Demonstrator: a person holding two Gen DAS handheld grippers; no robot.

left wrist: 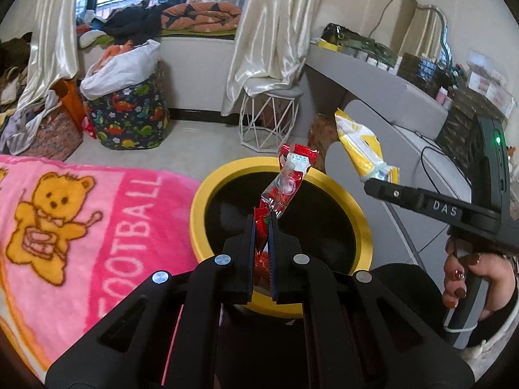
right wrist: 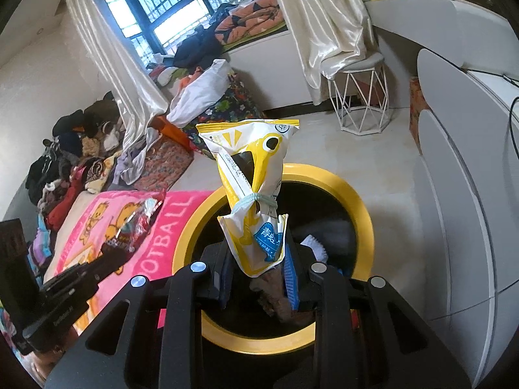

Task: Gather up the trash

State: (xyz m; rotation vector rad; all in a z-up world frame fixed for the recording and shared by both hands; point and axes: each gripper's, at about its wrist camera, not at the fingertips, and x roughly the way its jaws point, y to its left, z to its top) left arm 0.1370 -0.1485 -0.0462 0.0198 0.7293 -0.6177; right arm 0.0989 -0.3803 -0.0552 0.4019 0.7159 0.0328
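My left gripper (left wrist: 262, 227) is shut on a red snack wrapper (left wrist: 285, 184) and holds it upright over the yellow-rimmed black trash bin (left wrist: 360, 223). My right gripper (right wrist: 256, 253) is shut on a yellow and white snack bag (right wrist: 249, 175) tied with a band, held above the same bin (right wrist: 363, 207). In the left wrist view the right gripper (left wrist: 373, 184) shows at the right with the yellow bag (left wrist: 360, 146). In the right wrist view the left gripper (right wrist: 120, 253) shows at the left with the red wrapper (right wrist: 139, 223). Some trash lies inside the bin (right wrist: 324, 243).
A pink bear blanket (left wrist: 81, 227) covers the bed to the left of the bin. A white wire stool (left wrist: 269, 120) and a dinosaur-print basket (left wrist: 129, 116) stand on the floor behind. A grey curved desk (left wrist: 405, 103) runs along the right. Clothes pile at the left wall (right wrist: 65, 168).
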